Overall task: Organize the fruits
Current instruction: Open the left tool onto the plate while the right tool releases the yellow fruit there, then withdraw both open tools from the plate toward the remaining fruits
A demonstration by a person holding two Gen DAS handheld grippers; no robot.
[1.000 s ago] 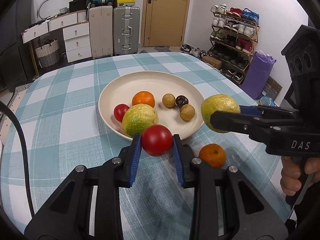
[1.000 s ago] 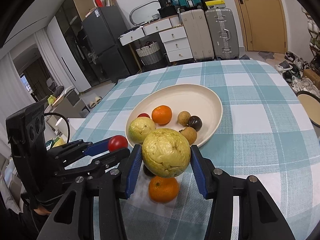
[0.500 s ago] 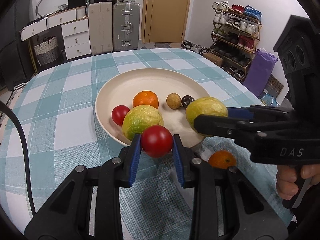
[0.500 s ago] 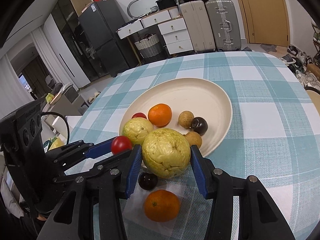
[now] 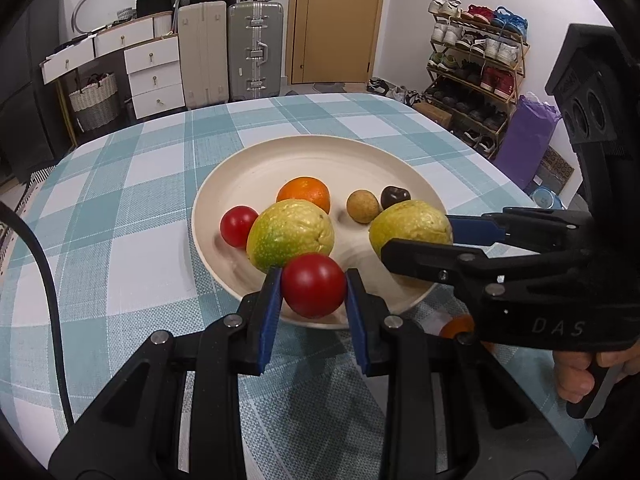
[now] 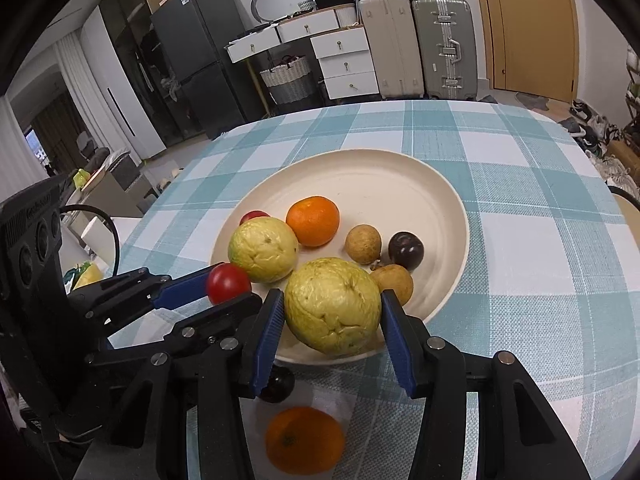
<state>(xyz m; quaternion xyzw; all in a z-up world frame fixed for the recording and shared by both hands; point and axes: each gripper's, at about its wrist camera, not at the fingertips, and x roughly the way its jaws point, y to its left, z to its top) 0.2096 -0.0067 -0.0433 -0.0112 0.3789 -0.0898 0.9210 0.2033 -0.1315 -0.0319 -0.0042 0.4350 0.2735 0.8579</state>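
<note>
My left gripper (image 5: 313,286) is shut on a red tomato (image 5: 314,285), held over the near rim of the cream plate (image 5: 256,168). My right gripper (image 6: 332,307) is shut on a yellow-green guava (image 6: 333,306), above the plate's near edge (image 6: 460,216); in the left wrist view it comes in from the right with that guava (image 5: 410,227). On the plate lie a second guava (image 5: 290,236), a tomato (image 5: 239,226), an orange (image 5: 305,194), two brown longans (image 6: 363,243) and a dark plum (image 6: 406,250).
On the checked tablecloth (image 6: 540,240) below my right gripper lie an orange (image 6: 305,445) and a dark round fruit (image 6: 279,385). A cable (image 5: 44,280) runs along the left of the table. Suitcases, drawers and a shoe rack stand beyond the table.
Both grippers have moved forward and slightly down toward the plate with their fruits. The guava now hangs over the plate's near edge, and the loose orange has slipped under the right gripper.
</note>
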